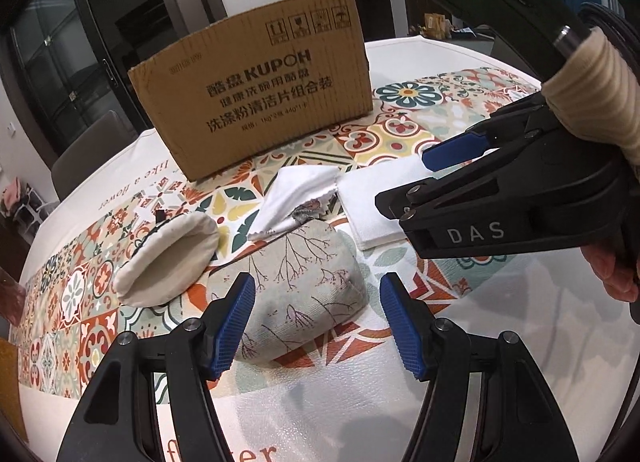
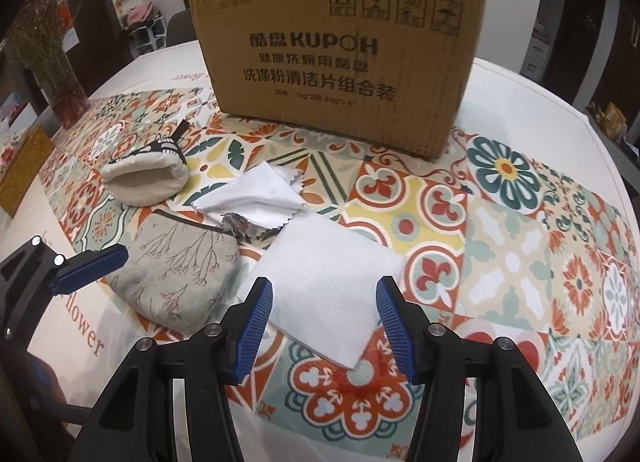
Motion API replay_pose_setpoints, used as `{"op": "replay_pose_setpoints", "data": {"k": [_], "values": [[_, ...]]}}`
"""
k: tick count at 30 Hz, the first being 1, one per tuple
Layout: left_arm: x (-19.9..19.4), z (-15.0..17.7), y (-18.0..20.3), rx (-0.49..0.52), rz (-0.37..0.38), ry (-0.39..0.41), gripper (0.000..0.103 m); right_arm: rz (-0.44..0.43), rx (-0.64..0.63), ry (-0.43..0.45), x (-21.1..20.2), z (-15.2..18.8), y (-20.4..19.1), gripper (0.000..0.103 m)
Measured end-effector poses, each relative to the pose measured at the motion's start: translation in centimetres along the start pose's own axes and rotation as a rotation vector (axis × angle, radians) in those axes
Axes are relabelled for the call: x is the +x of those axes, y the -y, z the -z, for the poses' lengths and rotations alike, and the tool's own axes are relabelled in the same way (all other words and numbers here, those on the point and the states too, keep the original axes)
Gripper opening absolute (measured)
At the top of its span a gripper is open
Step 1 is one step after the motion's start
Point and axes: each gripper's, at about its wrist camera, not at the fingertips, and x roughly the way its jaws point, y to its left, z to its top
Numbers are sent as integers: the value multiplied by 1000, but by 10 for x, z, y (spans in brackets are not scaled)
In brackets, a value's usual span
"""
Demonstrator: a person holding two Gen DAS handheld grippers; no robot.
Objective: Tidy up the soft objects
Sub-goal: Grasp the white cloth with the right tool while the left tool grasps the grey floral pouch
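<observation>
The left tongs (image 1: 318,322) stand about half open and hold nothing; their blue pads hang above the near end of the grey pouch (image 1: 296,286), which lies on the counter (image 1: 520,342) between and just beyond them. To the left of these tongs, near the pouch, lies a cream mitt (image 1: 168,262) with its mouth open. Beyond the pouch a white cloth (image 1: 296,197) with a zigzag edge rests partly on the pouch's far end. Further back stands the box (image 1: 256,101), upright on the patterned cover.

The right tongs (image 2: 324,326) are also about half open and empty, hanging over the near corner of a folded white towel (image 2: 332,282) that lies flat on the counter (image 2: 520,402). The pouch (image 2: 176,262) sits to their left, just beside the towel, with the cloth (image 2: 256,189) and the mitt (image 2: 144,181) beyond it. The box (image 2: 344,61) stands well beyond the towel. A hand (image 1: 616,274) grips the right tongs' handle
</observation>
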Motion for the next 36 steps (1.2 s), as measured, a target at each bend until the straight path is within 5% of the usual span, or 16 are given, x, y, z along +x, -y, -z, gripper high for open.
{"op": "replay_pose_setpoints", "data": {"k": [11, 20, 22, 24, 29, 36], "values": [[15, 7, 0, 5, 2, -22, 57, 16, -26, -15, 19, 0, -5, 59], [18, 10, -2, -46, 31, -32, 30, 31, -39, 8, 18, 3, -6, 59], [18, 10, -5, -67, 31, -37, 26, 39, -34, 10, 18, 3, -6, 55], [19, 10, -8, -93, 33, -45, 24, 44, -28, 17, 16, 3, -5, 36], [18, 9, -16, -166, 39, -54, 17, 45, -9, 10, 15, 2, -4, 17], [3, 5, -35, -307, 62, -27, 13, 15, 53, -2, 6, 5, 1, 13]]}}
